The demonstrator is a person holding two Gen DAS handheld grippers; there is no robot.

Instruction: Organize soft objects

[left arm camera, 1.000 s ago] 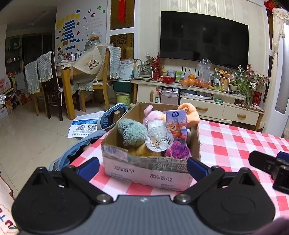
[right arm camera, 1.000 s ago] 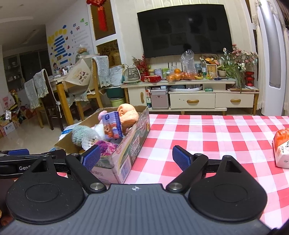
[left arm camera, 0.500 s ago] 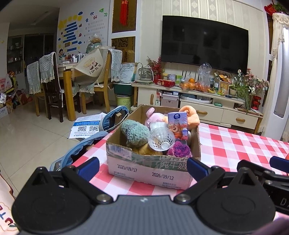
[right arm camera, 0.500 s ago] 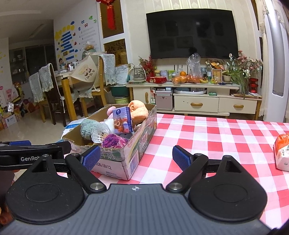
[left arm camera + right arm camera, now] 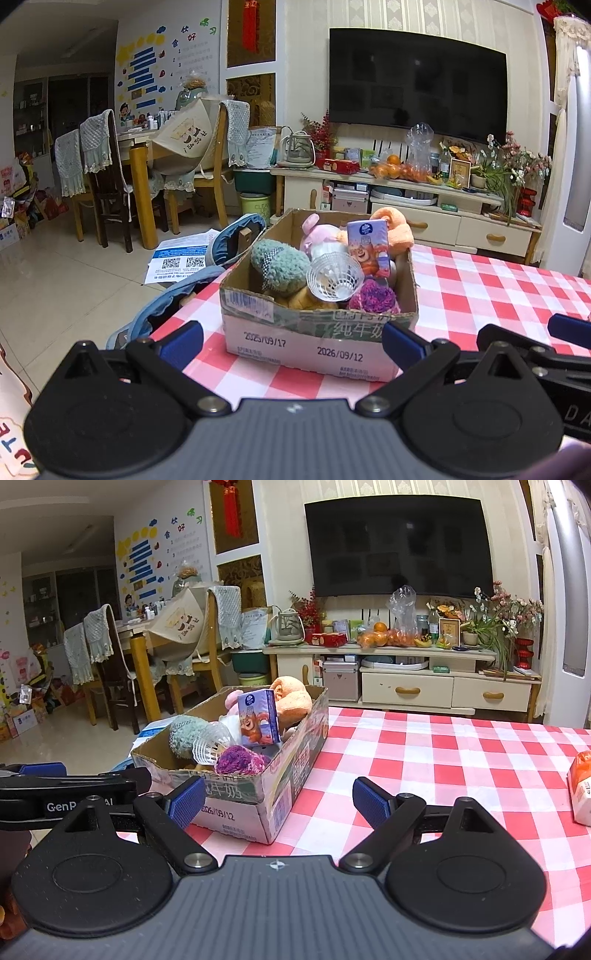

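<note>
A brown cardboard box (image 5: 317, 345) sits on the table w/ the red and white checked cloth (image 5: 443, 753), near its left edge. Inside are soft things: a fuzzy green plush (image 5: 279, 267), a fuzzy purple ball (image 5: 375, 297), a pink plush toy (image 5: 314, 230), an orange plush (image 5: 291, 696), plus a white plastic shuttlecock (image 5: 334, 275) & a small purple carton (image 5: 258, 718). Left gripper (image 5: 291, 338) is open wide, holding nothing, just in front of the box. Right gripper (image 5: 279, 799) is open wide too, empty, by the box's right corner. An orange and white packet (image 5: 581, 786) lies far right.
</note>
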